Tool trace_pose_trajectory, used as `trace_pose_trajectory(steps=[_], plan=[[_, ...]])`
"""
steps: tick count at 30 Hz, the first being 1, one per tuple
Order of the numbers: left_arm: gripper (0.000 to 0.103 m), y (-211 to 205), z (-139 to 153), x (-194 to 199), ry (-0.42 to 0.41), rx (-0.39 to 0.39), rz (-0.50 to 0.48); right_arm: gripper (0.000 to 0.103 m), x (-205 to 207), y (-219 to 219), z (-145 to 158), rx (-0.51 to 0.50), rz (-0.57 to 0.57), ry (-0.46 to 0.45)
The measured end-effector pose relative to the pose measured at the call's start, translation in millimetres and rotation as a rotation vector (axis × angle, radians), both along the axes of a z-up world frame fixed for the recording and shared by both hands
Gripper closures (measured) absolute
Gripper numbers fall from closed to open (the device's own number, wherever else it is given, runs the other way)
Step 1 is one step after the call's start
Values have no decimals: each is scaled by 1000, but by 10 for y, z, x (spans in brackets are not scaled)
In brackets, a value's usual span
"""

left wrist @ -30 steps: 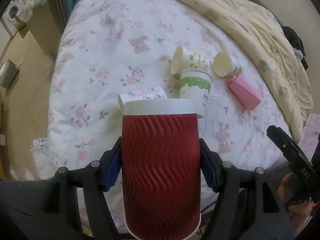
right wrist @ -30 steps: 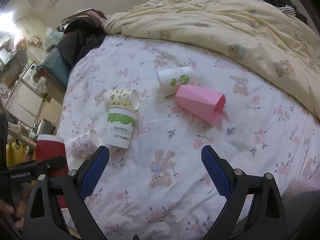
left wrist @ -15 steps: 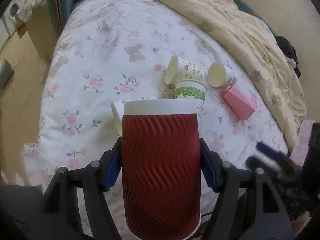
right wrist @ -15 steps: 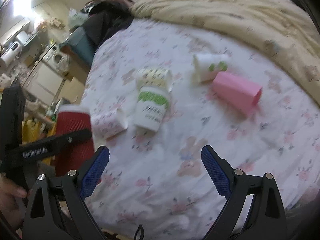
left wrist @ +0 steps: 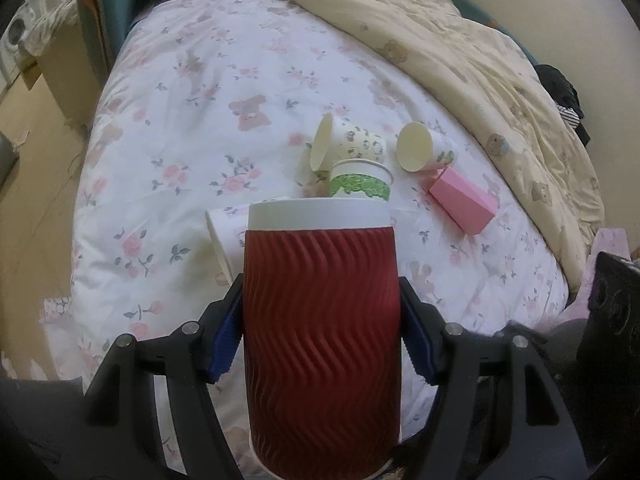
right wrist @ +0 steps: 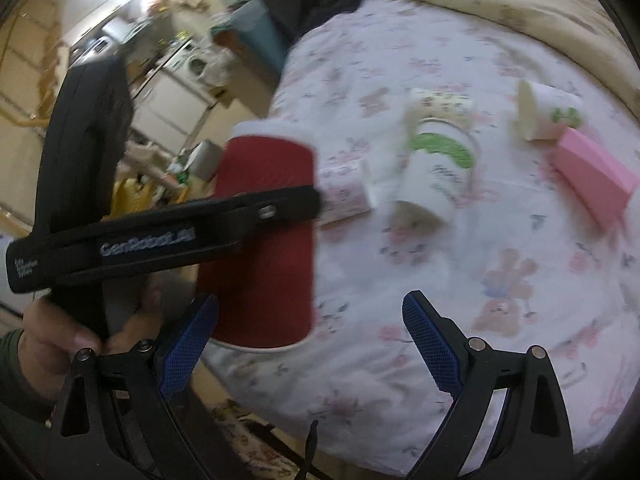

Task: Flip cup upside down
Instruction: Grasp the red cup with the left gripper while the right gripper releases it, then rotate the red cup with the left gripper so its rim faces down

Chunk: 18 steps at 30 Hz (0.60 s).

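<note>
My left gripper (left wrist: 322,344) is shut on a red ribbed paper cup (left wrist: 322,320). The cup is held above the near edge of the bed, with its white closed end pointing away from me and its open rim toward me. In the right wrist view the same red cup (right wrist: 260,240) hangs at the left, clamped by the black left gripper (right wrist: 264,212). My right gripper (right wrist: 310,344) is open and empty, just right of and below the red cup.
On the floral bedsheet (left wrist: 200,100) lie a green-banded white cup (left wrist: 360,184), a patterned cup (left wrist: 352,144), a cream cup (left wrist: 424,148), a pink cup (left wrist: 464,200) and a pink-printed cup (left wrist: 224,232). A beige quilt (left wrist: 460,48) covers the far right.
The right gripper has swung left and closer to the red cup. The left gripper has lifted a little with the cup, showing more of the bed.
</note>
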<state>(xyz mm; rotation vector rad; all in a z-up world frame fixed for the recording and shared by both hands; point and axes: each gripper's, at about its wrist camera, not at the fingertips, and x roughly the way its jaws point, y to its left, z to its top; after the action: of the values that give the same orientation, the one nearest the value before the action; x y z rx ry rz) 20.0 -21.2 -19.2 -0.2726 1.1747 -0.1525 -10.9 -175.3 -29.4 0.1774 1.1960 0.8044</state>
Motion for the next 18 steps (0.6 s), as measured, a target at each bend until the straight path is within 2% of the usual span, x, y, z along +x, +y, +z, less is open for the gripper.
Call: trace_pose_trajectory(steps=[6,13,18], plan=[[37,-52,-7,5,8,-11,-12,7,-14,50,-133,-73,16,21],[37,-58,19,-1,18,-52,-31,7,104,-89,-285,-151,-62,58],[37,-64,42,-4,18,-42,-31,7,117,-106,-281,-160,-68,54]])
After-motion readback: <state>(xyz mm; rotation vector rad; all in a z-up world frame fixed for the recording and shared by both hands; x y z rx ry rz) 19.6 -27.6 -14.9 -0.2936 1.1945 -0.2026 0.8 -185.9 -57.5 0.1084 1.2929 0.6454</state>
